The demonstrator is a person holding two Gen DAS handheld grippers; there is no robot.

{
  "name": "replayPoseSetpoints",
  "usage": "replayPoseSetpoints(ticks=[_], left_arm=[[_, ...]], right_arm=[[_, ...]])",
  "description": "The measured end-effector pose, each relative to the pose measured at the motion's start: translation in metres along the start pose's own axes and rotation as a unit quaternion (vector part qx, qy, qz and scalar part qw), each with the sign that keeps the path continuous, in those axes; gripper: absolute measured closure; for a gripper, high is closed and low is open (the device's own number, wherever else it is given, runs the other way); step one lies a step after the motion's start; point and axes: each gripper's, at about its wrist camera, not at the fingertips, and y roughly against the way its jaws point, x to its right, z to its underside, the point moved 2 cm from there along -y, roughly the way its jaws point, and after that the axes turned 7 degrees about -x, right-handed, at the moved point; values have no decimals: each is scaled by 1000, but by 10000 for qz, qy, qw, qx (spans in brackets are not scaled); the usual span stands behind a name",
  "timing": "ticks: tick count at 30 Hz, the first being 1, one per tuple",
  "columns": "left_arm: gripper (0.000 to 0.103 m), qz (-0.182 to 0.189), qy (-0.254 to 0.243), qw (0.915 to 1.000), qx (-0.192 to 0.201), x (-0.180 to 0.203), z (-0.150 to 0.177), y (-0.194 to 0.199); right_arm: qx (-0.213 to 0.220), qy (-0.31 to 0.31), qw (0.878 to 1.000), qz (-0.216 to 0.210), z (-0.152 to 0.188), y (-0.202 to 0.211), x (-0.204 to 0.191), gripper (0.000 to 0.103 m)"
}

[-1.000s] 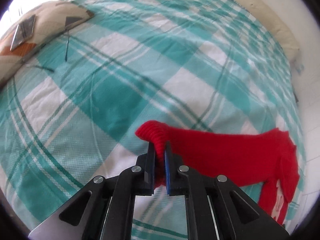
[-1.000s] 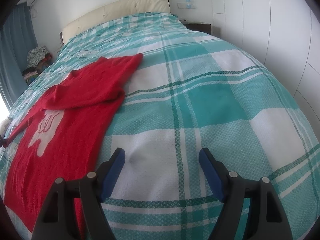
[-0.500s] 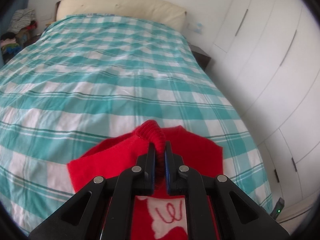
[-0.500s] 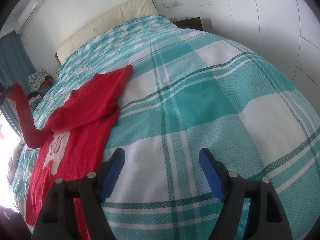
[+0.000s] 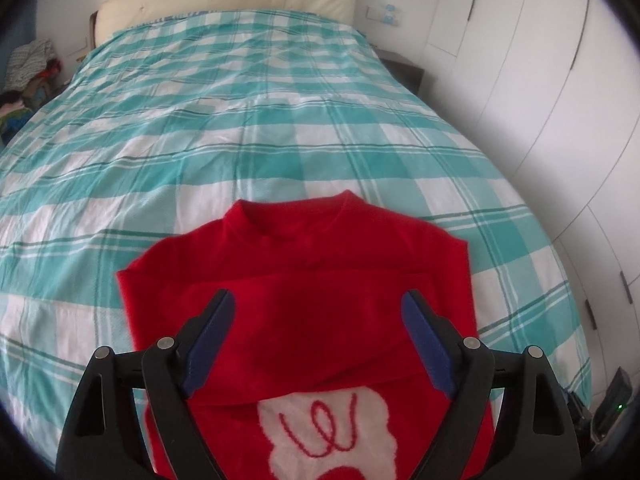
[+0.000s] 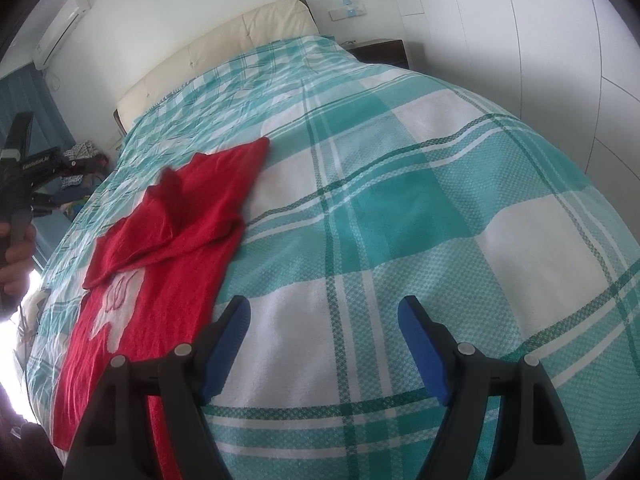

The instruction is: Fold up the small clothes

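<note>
Left wrist view: the left claw (image 5: pixel 316 340) hangs over the red sweater (image 5: pixel 296 280), its jaws spread wide and holding nothing. The sweater lies face up on the checked bedspread (image 5: pixel 240 120) near the foot of the bed, collar toward the headboard (image 5: pixel 224 0), with both sleeves laid across the chest above the white motif (image 5: pixel 328 432). Moving right, the white wardrobe doors (image 5: pixel 560 80) line the wall.

Right wrist view: at the far left the person's hand (image 6: pixel 14 256) holds the other tool; the sweater (image 6: pixel 168 240) sits left of centre, and the right claw (image 6: pixel 324 340) hovers over bare bedspread beside its hem side, jaws also wide apart and empty.

Step in hand, by my reading: sleeves are in, so the body fold comes next. To do it well, each claw should take one hem corner (a shallow pinch, catching both layers), lift evenly and carry the hem up to the collar without dragging the sleeves out of place.

Change noted: half a second ago the left claw was clamped on a sleeve cuff held in the air; it has since released it, and the sleeve now lies across the chest. The right claw is unchanged, wide apart.
</note>
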Motion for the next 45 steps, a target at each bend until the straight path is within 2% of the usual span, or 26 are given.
replayPoseSetpoints(ticks=[3, 7, 11, 14, 17, 21, 23, 28, 32, 34, 36, 39, 42, 45], left_arm=[[8, -493, 159, 9984, 211, -38, 24, 17], [6, -1253, 332, 9909, 351, -95, 79, 37], [6, -1516, 806, 9847, 308, -146, 138, 44], [6, -1764, 1025, 9784, 323, -172, 167, 41], [6, -1813, 1433, 9723, 363, -196, 186, 32], [6, -1530, 2088, 9658, 159, -218, 202, 19], [6, -1427, 2154, 9657, 264, -219, 202, 20], [6, -1499, 2036, 9669, 347, -217, 200, 23], [6, -1265, 2060, 9698, 327, -216, 199, 22], [6, -956, 1894, 9766, 349, -209, 194, 22], [6, -695, 1449, 9865, 298, -194, 181, 16], [6, -731, 658, 9950, 154, -169, 158, -2], [7, -964, 107, 9953, 6, -148, 138, -27], [7, -993, -342, 9945, -44, -129, 124, -48]], right_arm=[[11, -32, 10000, 8, -1, 1, 2, 27], [29, 37, 9999, 100, -1, 2, 1, 27], [55, 253, 9991, 343, 2, 0, -5, 27], [88, 459, 9974, 541, 5, -2, -13, 27], [123, 647, 9954, 697, 6, -5, -19, 27], [205, 792, 9928, 877, 9, -5, -21, 27], [241, 794, 9925, 898, 9, -3, -20, 27], [238, 791, 9918, 980, 8, -6, -19, 27], [205, 785, 9918, 990, 9, -8, -19, 27], [194, 780, 9919, 986, 9, -8, -18, 27], [187, 773, 9919, 987, 9, -9, -18, 27], [174, 792, 9920, 964, 9, -9, -18, 27], [139, 827, 9921, 930, 10, -10, -20, 27], [100, 829, 9924, 907, 10, -12, -21, 27]])
